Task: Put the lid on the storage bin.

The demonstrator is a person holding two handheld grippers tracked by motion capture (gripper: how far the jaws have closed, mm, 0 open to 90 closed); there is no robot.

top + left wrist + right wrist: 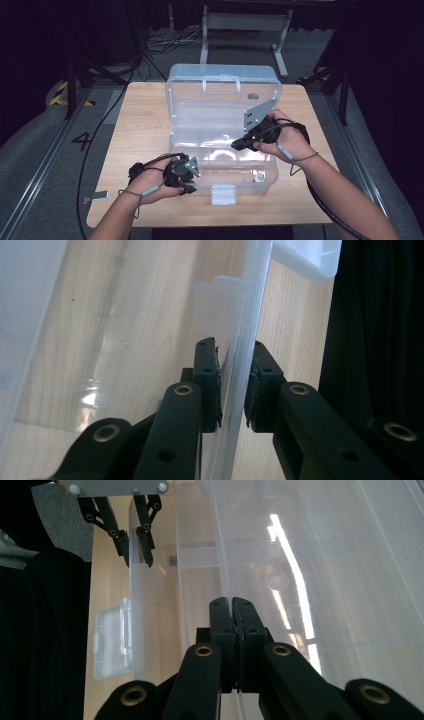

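A clear plastic toolbox (pixel 222 75) stands open on the wooden table (pixel 140 125), its lid tilted back. My left gripper (pixel 189 187) is at the box's near-left corner. Its jaws (pixel 235 385) sit either side of the front wall (pixel 240 315), pads pressed to it. It shows again from the right gripper view as the left gripper (pixel 136 555) astride that wall. My right gripper (pixel 237 145) reaches into the box from the right. It is shut (pixel 231 605) on the thin edge of a clear inner tray (pixel 310 555).
The box's white latch (pixel 223 194) hangs over the front, near the table's near edge. It also appears as the latch (pixel 112 637) and the latch (pixel 305 260). A small metal piece (pixel 258 176) lies in the box's near-right corner. Cables trail over the floor behind.
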